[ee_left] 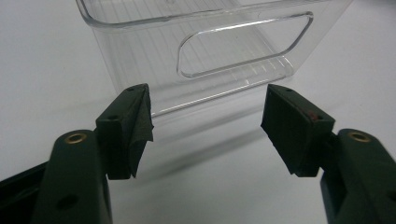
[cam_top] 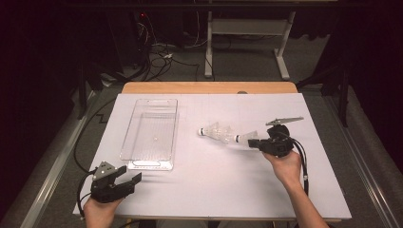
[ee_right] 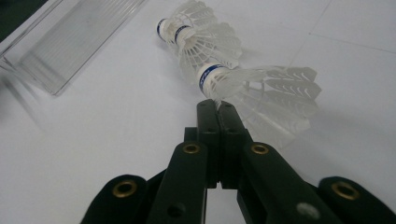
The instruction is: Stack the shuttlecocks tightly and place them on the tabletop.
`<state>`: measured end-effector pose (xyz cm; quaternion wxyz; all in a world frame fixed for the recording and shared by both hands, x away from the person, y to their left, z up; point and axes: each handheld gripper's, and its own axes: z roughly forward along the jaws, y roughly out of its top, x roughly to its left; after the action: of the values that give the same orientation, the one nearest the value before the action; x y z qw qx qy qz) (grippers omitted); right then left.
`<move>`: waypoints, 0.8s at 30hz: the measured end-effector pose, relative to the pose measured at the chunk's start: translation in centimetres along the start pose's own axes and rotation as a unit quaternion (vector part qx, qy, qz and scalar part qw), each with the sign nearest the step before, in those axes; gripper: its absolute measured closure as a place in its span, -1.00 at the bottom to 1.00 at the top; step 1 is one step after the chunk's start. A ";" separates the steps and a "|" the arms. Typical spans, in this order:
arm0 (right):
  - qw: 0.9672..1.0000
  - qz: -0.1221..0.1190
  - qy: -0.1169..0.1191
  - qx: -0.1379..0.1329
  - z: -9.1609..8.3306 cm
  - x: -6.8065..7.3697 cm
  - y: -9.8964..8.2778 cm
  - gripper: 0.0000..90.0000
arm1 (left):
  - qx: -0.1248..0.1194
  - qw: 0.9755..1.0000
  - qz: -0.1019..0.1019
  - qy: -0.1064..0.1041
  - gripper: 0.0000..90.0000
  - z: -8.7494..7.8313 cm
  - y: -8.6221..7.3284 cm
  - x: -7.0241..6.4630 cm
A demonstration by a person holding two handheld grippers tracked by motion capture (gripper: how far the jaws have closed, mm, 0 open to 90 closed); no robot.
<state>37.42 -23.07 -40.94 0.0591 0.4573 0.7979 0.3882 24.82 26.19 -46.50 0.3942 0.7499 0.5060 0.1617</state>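
shuttlecocks (cam_top: 216, 131) lie in a short row on the white table (cam_top: 214, 190), right of the clear plastic bin (cam_top: 151, 133), which is empty. right gripper (cam_top: 252, 140) is clenched on the skirt edge of the nearest shuttlecock (ee_right: 261, 88), its jaws pressed together in the right gripper view. left gripper (cam_top: 130, 175) rests near the table's front left corner with jaws spread wide and nothing between them, pointing at the bin's near end wall with its handle slot (ee_left: 243, 44).
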 end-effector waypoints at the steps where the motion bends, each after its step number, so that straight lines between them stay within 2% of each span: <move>1: 1.000 0.001 0.002 -0.001 0.1 0.0 0.0 1.00 | 0.000 1.000 0.000 -0.001 -0.25 0.0 0.0 0.0; 7: 1.000 0.005 0.010 -0.008 0.4 0.1 0.1 1.00 | 0.000 1.000 0.001 0.000 -0.25 0.0 0.0 0.0; 16: 1.000 0.009 0.004 -0.008 0.5 -0.1 0.4 1.00 | 0.001 1.000 0.002 0.000 -0.25 0.0 0.0 0.1; 24: 1.000 0.011 0.006 -0.004 1.6 0.0 0.9 1.00 | 0.001 1.000 0.003 0.001 -0.25 0.0 0.0 0.1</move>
<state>38.76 -21.87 -41.46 0.0523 0.4635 0.7917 0.3945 24.85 26.25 -46.45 0.3927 0.7516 0.5045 0.1625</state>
